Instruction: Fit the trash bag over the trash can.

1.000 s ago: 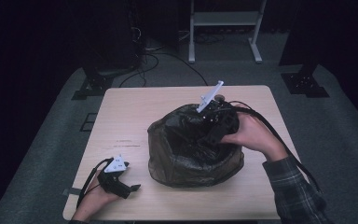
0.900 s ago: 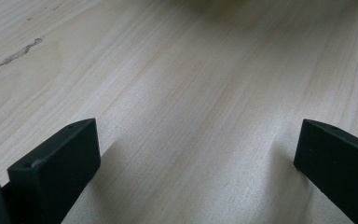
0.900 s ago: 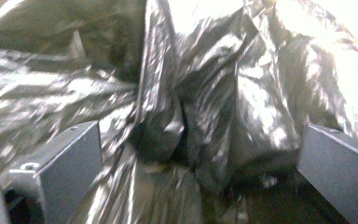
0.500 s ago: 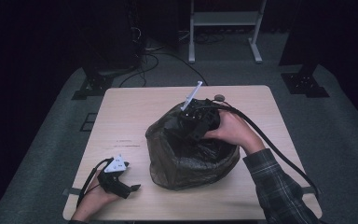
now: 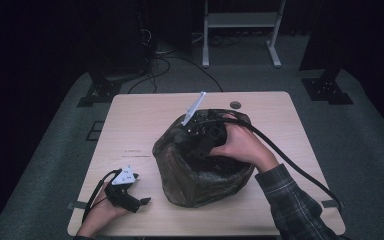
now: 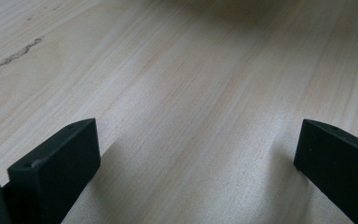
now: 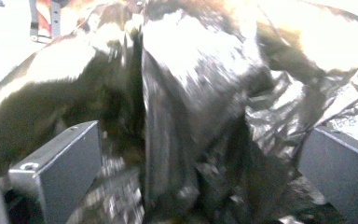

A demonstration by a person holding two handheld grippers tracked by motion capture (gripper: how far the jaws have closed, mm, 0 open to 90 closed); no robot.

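A dark, crinkled plastic bag [image 5: 200,172] sits bulging in the middle of the pale wooden table [image 5: 140,120]. My right gripper [image 5: 197,132], held by a hand in a plaid sleeve, is at the bag's top opening with its grey plate sticking up. In the right gripper view its jaws stand wide apart, and a fold of the glossy black bag [image 7: 191,93] lies between them at my right gripper [image 7: 200,154]. My left gripper [image 5: 132,200] rests near the table's front left corner. Its jaws are open over bare wood at my left gripper [image 6: 196,144].
A thick black cable [image 5: 290,160] runs from the right gripper over the table's right front edge. A small round hole [image 5: 235,105] sits near the back edge. Stand feet [image 5: 97,92] and a metal frame [image 5: 240,20] are on the floor behind.
The right hand and gripper have moved left and a little toward me across the bag's top, and the bag has shifted left with them. The left gripper has stayed put.
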